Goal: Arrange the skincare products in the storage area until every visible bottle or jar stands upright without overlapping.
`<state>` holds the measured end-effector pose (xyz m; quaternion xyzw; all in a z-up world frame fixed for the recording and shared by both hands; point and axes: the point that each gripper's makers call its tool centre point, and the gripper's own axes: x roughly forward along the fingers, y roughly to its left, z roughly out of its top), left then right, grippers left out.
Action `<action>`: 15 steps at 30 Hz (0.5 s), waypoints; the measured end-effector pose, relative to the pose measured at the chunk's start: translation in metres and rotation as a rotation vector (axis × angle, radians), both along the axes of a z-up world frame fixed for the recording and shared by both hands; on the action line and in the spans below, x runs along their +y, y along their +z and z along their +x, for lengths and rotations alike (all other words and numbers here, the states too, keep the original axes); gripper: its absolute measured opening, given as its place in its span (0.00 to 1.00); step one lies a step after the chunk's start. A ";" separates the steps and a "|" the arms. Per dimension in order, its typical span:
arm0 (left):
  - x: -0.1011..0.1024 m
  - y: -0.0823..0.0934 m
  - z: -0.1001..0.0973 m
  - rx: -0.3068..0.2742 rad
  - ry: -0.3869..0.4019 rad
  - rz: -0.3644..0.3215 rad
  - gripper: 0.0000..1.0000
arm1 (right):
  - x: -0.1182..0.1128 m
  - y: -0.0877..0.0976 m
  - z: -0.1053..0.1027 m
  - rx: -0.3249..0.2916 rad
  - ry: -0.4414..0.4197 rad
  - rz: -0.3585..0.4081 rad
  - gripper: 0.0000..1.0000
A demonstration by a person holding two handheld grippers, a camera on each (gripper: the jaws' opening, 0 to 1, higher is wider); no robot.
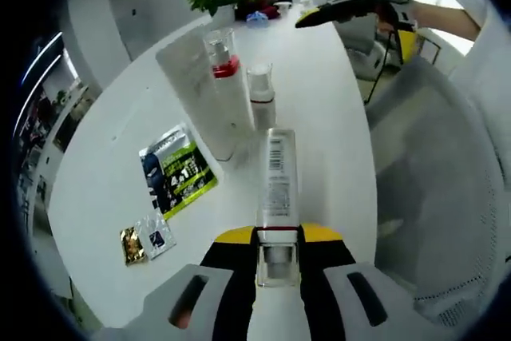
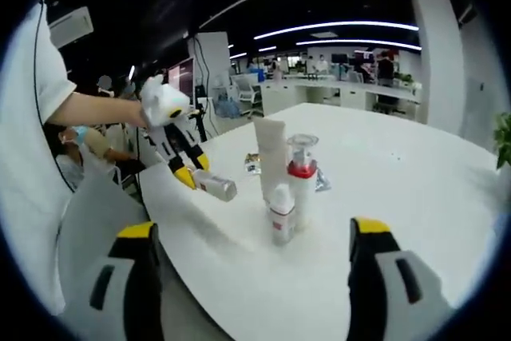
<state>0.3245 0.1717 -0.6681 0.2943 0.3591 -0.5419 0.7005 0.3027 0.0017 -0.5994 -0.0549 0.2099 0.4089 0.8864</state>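
Left gripper (image 1: 278, 237) clamps bottle (image 1: 277, 181), seemingly lengthwise, outward

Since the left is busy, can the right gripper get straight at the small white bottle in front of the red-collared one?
Probably yes: the right gripper is open, and bare table lies between it and the small white bottle, though the red-collared bottle stands close behind.

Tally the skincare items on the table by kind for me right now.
Tubes: 1, a tall white tube
Pump bottles: 2, red-collared and a short one
Bottles held in the left gripper: 1
Sachets: 3
Total: 7
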 end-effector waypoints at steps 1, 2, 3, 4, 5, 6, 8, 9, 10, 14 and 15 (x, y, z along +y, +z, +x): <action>-0.001 0.000 -0.001 0.000 -0.002 0.002 0.16 | 0.001 0.000 0.000 0.000 0.007 -0.001 0.97; -0.002 0.001 -0.004 0.002 -0.003 0.003 0.16 | 0.002 0.001 -0.001 0.000 0.015 -0.002 0.97; -0.002 0.001 -0.005 0.003 -0.004 0.003 0.16 | 0.003 0.001 0.000 -0.001 0.021 -0.003 0.97; -0.003 0.002 -0.007 0.005 -0.006 0.004 0.16 | 0.005 0.001 0.000 -0.002 0.030 -0.006 0.97; -0.005 0.003 -0.009 0.004 -0.010 0.004 0.16 | 0.006 0.001 0.000 -0.001 0.036 -0.007 0.97; -0.006 0.004 -0.010 0.004 -0.012 0.004 0.16 | 0.007 0.002 0.000 -0.002 0.042 -0.009 0.96; -0.008 0.006 -0.014 0.004 -0.019 0.003 0.16 | 0.010 0.003 -0.001 -0.004 0.058 -0.013 0.96; -0.010 0.007 -0.016 0.004 -0.023 0.001 0.16 | 0.011 0.003 -0.001 -0.005 0.067 -0.016 0.95; -0.011 0.007 -0.017 0.004 -0.025 0.001 0.16 | 0.013 0.003 -0.001 -0.004 0.075 -0.018 0.95; -0.017 0.009 -0.024 0.008 -0.034 -0.006 0.16 | 0.018 0.004 -0.003 -0.003 0.107 -0.023 0.92; -0.019 0.010 -0.026 0.008 -0.040 -0.007 0.16 | 0.021 0.003 -0.004 0.000 0.124 -0.029 0.91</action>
